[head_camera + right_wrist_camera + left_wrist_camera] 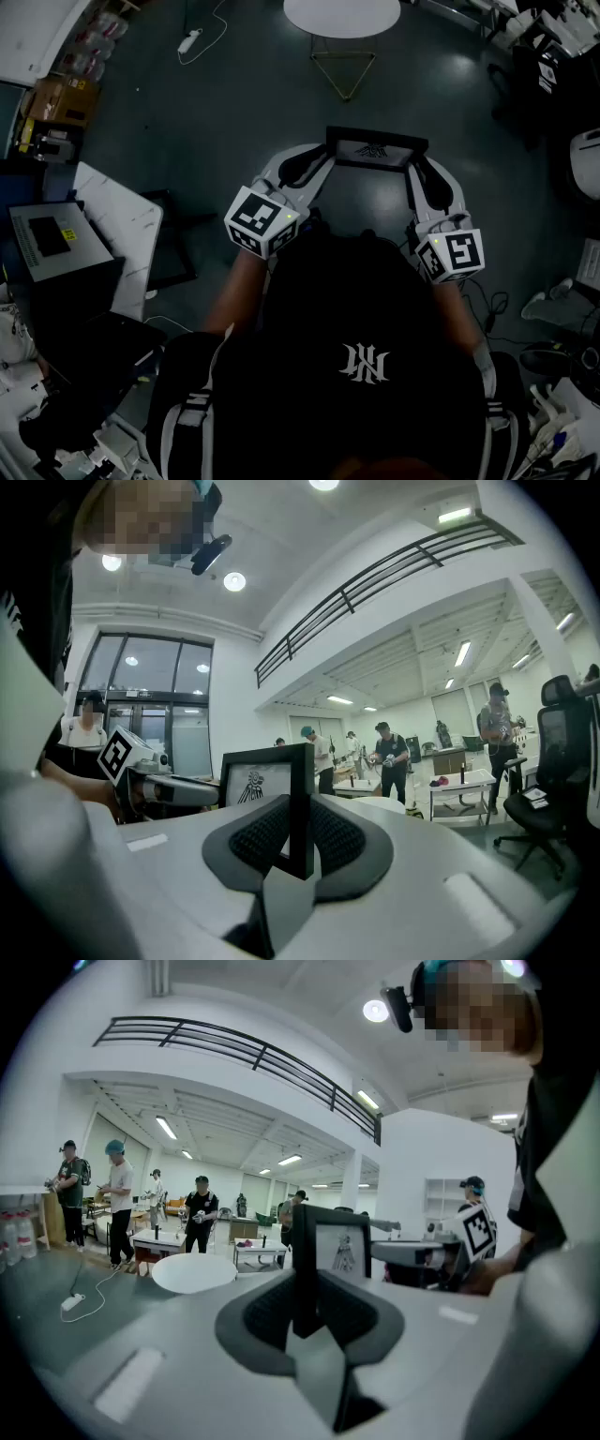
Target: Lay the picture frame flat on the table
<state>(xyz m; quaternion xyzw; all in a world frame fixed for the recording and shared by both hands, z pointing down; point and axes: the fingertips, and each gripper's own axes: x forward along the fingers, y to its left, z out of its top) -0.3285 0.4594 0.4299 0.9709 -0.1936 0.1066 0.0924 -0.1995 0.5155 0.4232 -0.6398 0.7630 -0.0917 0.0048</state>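
At upper centre, we hold the picture frame [377, 150] aloft above the floor [234, 103], left gripper [317, 167] and right gripper [419, 173] each clamped on a side rail, the sensible hold for something that looks light, rigid and probably breakable.

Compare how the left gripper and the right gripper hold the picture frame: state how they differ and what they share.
The left gripper clamps the picture frame's left edge as the head view shows it, the right gripper its right edge. In the left gripper view the picture extends rightward from the jaws; in the right gripper view it extends leftward. Shared: both are shut on the frame's black border, holding it in the air, not on a table.
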